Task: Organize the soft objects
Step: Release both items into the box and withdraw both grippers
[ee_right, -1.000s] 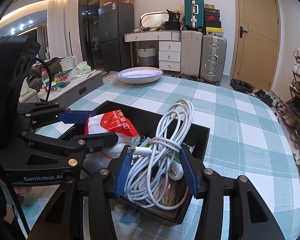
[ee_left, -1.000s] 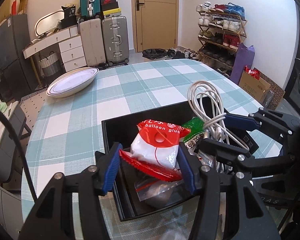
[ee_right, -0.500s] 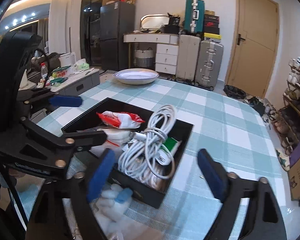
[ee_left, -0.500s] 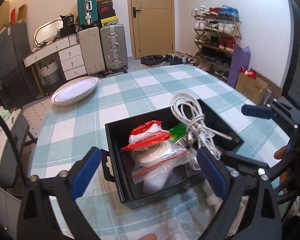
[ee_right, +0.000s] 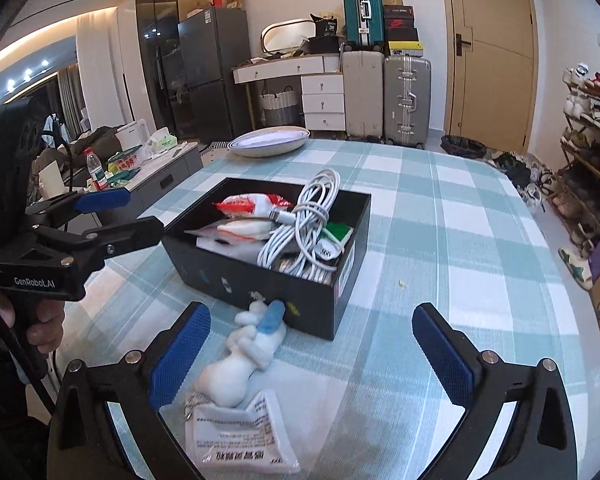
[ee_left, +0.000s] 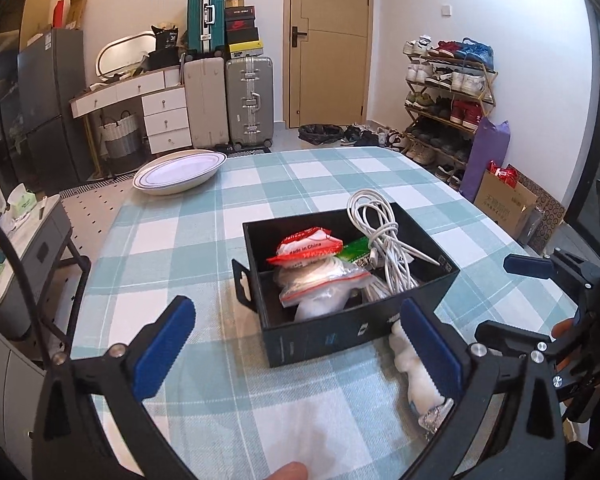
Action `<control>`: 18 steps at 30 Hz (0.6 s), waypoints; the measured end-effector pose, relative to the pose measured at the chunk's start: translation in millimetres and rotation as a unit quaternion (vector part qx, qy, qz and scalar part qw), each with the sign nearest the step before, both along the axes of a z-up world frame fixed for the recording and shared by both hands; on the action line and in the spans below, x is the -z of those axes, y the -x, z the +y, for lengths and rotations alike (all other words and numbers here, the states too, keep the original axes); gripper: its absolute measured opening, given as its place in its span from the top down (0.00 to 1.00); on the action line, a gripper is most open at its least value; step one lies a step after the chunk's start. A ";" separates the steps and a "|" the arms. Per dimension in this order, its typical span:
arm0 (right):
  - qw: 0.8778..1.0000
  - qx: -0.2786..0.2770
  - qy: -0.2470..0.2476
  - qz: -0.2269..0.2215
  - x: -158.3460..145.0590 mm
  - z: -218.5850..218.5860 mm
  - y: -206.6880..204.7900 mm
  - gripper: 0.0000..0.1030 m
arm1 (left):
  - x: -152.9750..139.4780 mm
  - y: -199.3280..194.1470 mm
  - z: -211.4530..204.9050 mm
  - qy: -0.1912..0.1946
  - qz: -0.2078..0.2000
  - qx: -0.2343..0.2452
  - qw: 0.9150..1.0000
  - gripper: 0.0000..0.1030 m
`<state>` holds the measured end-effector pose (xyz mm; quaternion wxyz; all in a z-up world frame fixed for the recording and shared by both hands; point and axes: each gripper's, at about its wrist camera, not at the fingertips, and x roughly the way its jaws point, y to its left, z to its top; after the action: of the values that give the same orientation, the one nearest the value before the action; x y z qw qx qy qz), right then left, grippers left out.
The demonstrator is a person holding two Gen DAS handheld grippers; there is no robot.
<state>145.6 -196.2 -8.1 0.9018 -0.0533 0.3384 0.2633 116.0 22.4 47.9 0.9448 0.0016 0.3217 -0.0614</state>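
Both blue-padded grippers, left (ee_left: pixel 296 344) and right (ee_right: pixel 314 354), are spread wide and empty before an open black cardboard box (ee_right: pixel 260 280) packed with white cable (ee_right: pixel 300 224) and pouches.

Cable (ee_right: pixel 306 216) and packets (ee_right: pixel 256 204) in the box (ee_right: pixel 260 280) on the table (ee_right: pixel 440 240); plush toy (ee_right: pixel 240 360) just before it.

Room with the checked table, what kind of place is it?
Most likely someone's home, near the front door: a shoe rack full of shoes, suitcases parked by the wall, and a fridge beside a dining table.
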 end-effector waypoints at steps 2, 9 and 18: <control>1.000 -0.001 0.009 0.004 1.6 -0.1 6.6 0.00 | 1.6 6.5 0.5 0.000 0.003 0.000 1.000 0.00; 0.999 -0.009 0.029 0.032 12.2 1.4 27.1 0.00 | 7.6 22.0 4.5 0.009 0.009 -0.012 1.000 0.00; 0.999 -0.007 0.025 0.033 29.1 2.7 46.0 0.00 | 14.8 36.4 0.7 -0.004 0.009 -0.013 1.000 0.00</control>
<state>99.6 -193.5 -37.2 0.8864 -0.0695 0.3744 0.2631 79.5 23.0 33.1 0.9425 0.0003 0.3308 -0.0481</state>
